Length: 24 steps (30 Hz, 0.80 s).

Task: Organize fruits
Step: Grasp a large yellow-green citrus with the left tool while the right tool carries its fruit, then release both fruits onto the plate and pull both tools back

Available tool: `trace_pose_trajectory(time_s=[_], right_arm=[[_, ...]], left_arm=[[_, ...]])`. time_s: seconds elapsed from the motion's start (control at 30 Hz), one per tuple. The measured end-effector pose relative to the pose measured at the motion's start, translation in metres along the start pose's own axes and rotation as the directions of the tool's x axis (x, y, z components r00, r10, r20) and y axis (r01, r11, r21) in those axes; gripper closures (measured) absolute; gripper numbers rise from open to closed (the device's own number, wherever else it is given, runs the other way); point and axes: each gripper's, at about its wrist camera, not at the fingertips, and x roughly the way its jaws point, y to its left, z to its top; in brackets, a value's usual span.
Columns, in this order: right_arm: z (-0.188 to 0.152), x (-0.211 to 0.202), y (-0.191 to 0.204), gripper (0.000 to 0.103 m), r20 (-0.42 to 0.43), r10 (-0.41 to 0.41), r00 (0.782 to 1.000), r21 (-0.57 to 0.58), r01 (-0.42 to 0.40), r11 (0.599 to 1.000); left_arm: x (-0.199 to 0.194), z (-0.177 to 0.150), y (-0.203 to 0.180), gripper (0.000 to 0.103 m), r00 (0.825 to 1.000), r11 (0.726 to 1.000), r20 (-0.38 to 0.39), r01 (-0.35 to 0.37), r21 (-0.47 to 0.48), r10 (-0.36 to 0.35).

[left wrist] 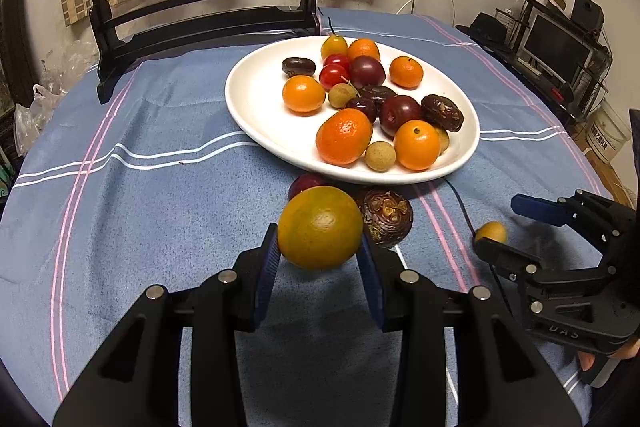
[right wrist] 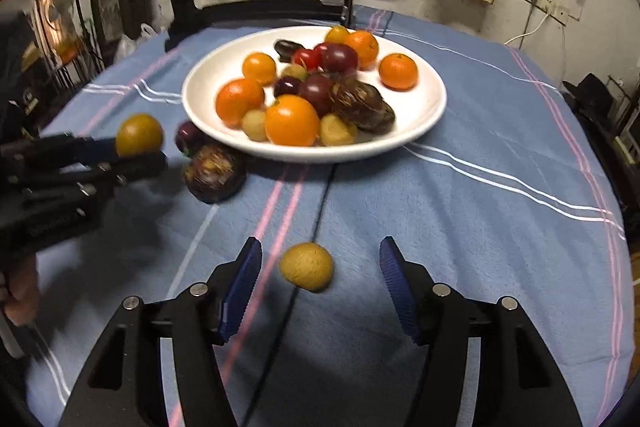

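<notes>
A white plate (left wrist: 256, 107) holds several oranges, plums, dates, cherry tomatoes and longans; it also shows in the right wrist view (right wrist: 424, 115). My left gripper (left wrist: 320, 251) is shut on a greenish-orange citrus fruit (left wrist: 320, 227) and holds it above the cloth just before the plate; the fruit also shows in the right wrist view (right wrist: 139, 135). My right gripper (right wrist: 320, 267) is open, its jaws on either side of a small tan longan (right wrist: 307, 266) lying on the cloth and not touching it. That longan also shows in the left wrist view (left wrist: 491, 231).
A wrinkled dark passion fruit (left wrist: 387, 217) and a dark plum (left wrist: 306, 183) lie on the cloth by the plate's near rim. A black wooden screen stand (left wrist: 192, 23) stands behind the plate. The blue striped tablecloth (left wrist: 140, 207) covers the round table.
</notes>
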Motion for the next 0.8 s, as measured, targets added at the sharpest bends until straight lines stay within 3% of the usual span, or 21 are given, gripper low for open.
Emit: trace_pose_trajectory(time_s=[0.23,0.3,0.33,0.5,0.63,0.8], right_arm=[[-0.007,0.009,0.012,0.044,-0.03,-0.007,1.0,-0.05,0.005,0.999],[-0.008,0.008,0.015,0.071,-0.041,0.047,0.998,-0.046,-0.049,0.998],[-0.007,0.008,0.016,0.075,-0.044,0.053,0.998,-0.044,-0.055,0.998],[-0.006,0.004,0.015,0.076,-0.035,0.044,0.998,-0.011,-0.045,0.999],[0.006,-0.016,0.004,0.076,0.063,0.106,0.992,0.074,-0.111,0.991],[0.044,-0.031,-0.003,0.077,0.177,0.122,0.977,0.097,-0.14,0.985]], left_arm=[[-0.004,0.001,-0.005,0.065,1.0,1.0,0.009,0.01,0.017,-0.01],[-0.005,0.001,-0.006,0.065,1.0,1.0,0.011,0.014,0.017,-0.014],[-0.005,0.001,-0.006,0.065,1.0,1.0,0.011,0.014,0.017,-0.014],[-0.005,0.001,-0.005,0.065,1.0,1.0,0.012,0.024,0.008,-0.024],[-0.011,0.006,-0.002,0.065,0.999,0.999,0.026,0.047,-0.025,-0.047],[-0.022,0.033,-0.003,0.066,0.996,0.997,0.054,0.067,-0.033,-0.065]])
